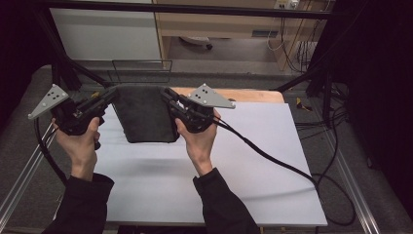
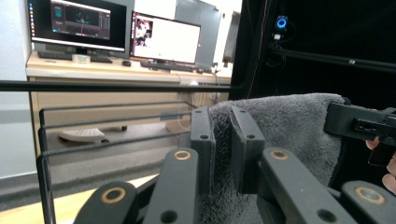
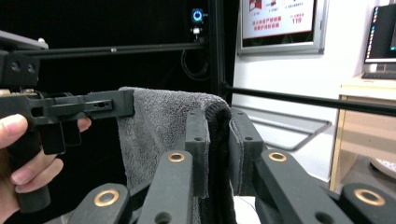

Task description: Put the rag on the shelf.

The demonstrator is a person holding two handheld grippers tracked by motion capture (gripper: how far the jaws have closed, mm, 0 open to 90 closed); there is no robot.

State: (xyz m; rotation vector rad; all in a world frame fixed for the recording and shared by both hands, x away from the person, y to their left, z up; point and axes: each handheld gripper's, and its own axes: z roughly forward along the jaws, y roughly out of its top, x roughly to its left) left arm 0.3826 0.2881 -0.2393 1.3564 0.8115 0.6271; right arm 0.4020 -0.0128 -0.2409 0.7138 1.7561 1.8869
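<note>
Above the white table [image 1: 253, 161], a dark grey fluffy towel [image 1: 144, 114] hangs flat, both grippers' fingers [image 2: 203, 140] clamped on its top corners.

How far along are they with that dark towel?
Picked up already: the grey towel hangs clear above the white board. In hand: the left gripper and right gripper each pinch a top corner in shut jaws, stretching its top edge between them. Left, probably: hanging it on the wire rack behind, or folding it.

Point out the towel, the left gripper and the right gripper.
towel [image 1: 146, 117], high view, middle of the hanging cloth
left gripper [image 2: 223, 140], left gripper view, between the fingertips clamping the towel's edge
right gripper [image 3: 218, 140], right gripper view, between the fingertips clamping the towel's edge
</note>
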